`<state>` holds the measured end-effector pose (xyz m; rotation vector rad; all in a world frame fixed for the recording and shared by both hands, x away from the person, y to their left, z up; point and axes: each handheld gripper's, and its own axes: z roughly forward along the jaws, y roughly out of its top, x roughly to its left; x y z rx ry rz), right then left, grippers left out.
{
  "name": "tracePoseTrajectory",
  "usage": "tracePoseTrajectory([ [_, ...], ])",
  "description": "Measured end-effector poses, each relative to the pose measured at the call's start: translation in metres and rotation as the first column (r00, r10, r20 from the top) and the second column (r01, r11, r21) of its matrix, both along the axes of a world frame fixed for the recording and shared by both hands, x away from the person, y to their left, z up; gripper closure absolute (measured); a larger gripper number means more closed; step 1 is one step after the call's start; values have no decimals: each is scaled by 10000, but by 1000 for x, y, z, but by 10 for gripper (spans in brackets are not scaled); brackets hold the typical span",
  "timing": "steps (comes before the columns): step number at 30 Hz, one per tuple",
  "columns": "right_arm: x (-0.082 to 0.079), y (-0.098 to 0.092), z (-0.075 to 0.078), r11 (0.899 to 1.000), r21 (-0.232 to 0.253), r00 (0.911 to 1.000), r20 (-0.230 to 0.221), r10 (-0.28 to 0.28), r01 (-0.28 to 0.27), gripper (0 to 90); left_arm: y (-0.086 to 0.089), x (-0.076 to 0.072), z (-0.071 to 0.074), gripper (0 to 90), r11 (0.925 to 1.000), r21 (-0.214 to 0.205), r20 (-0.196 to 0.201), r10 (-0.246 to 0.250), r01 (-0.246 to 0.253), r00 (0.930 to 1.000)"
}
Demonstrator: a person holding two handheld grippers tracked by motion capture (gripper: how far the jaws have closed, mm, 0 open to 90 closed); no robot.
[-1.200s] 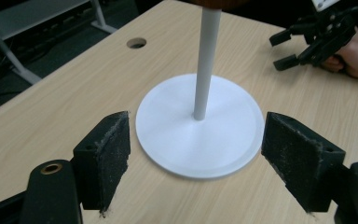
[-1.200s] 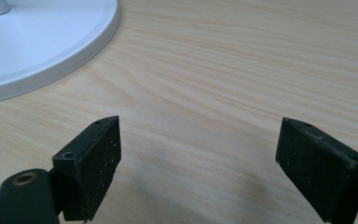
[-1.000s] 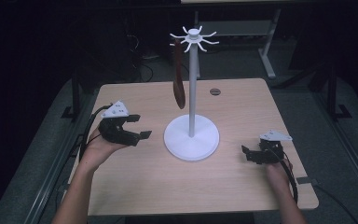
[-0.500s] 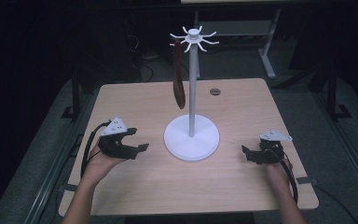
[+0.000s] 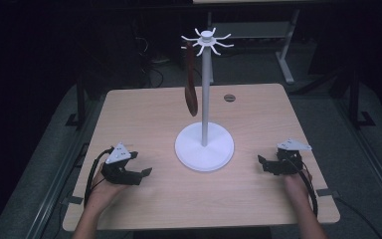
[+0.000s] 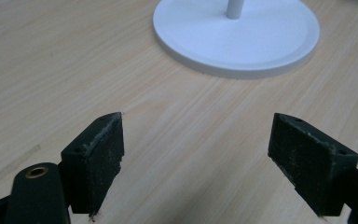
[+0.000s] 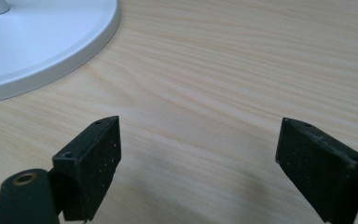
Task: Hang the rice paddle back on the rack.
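Note:
A white stand [image 5: 205, 147] with a round base, a thin pole and a ring of hooks on top stands mid-table. A dark brown long utensil [image 5: 191, 94] hangs from one hook on its left side. My left gripper [image 5: 140, 167] sits low over the wood, left of the base, jaws toward the stand. Its jaws have just been opening and nothing is between them [image 6: 196, 154]; the base [image 6: 235, 37] lies ahead. My right gripper [image 5: 261, 163] rests right of the base, open and holding nothing [image 7: 198, 158], with the base edge [image 7: 37, 42] at its upper left.
The light wooden table [image 5: 149, 117] has a small round grommet [image 5: 230, 98] near its far edge. Dark floor, cables and a metal frame surround it. Bare wood lies between each gripper and the stand.
My left gripper has come down and back toward the near edge of the table, settling low over the wood. The right gripper has stayed where it was.

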<state>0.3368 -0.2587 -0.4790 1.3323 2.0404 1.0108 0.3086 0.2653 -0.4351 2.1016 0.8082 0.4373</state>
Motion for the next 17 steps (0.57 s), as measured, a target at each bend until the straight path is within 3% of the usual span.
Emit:
tracePoseTrajectory([
  [4, 0, 0, 0, 10000, -22, 10000, 11, 36, -36, 135, 2, 1, -9, 159, 9994, 333, -160, -12, 17, 9999],
  [5, 0, 0, 0, 10000, -26, 10000, 10, 29, -29, 135, 2, 1, -12, 148, 9998, 162, -284, 152, -148, 9995],
  [7, 0, 0, 0, 10000, -56, 10000, 17, 39, -39, 135, 3, 2, -15, 142, 9991, 429, -276, 80, -68, 9996],
  [8, 0, 0, 0, 10000, -70, 10000, 25, 60, -60, 135, 2, 2, -16, 141, 9993, 319, -366, 190, -179, 9991],
  [9, 0, 1, 0, 10000, -60, 10000, 5, 42, -42, 135, 4, 2, -16, 140, 9985, 538, -372, 111, -91, 9992],
  [17, 0, 1, 0, 10000, -69, 10000, -36, 3, -3, 135, 10, 3, -19, 139, 9980, 461, -404, 459, -440, 9981],
])
